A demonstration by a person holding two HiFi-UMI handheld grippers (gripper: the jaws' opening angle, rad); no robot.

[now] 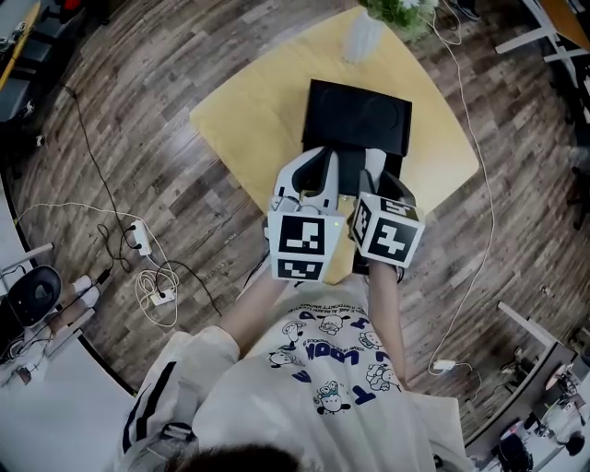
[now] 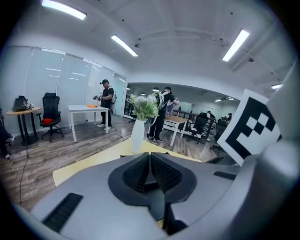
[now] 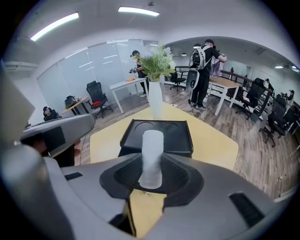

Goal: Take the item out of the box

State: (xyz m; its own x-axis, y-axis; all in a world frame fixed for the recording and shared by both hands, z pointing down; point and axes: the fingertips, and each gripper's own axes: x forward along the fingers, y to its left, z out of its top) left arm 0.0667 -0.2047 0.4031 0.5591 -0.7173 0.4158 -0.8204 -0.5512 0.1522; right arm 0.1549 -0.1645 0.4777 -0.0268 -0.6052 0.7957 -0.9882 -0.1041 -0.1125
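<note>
R claw (image 3: 153, 158) grips 1 white tube (image 3: 153, 140); L claw (image 2: 150, 157) clenched, empty. 1 black box (image 3: 177, 134), 1 vase (image 3: 155, 101) upper centre.

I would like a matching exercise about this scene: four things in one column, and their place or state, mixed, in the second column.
1 white cylinder
2 vase
3 left gripper
4 black box

a open on the yellow table
b jaws together, empty
c between the right gripper's jaws
d holds flowers

Pairs: 1-c, 2-d, 3-b, 4-a

Left gripper (image 1: 323, 157), right gripper (image 1: 376, 177) hide box (image 1: 358, 115) near part
</note>
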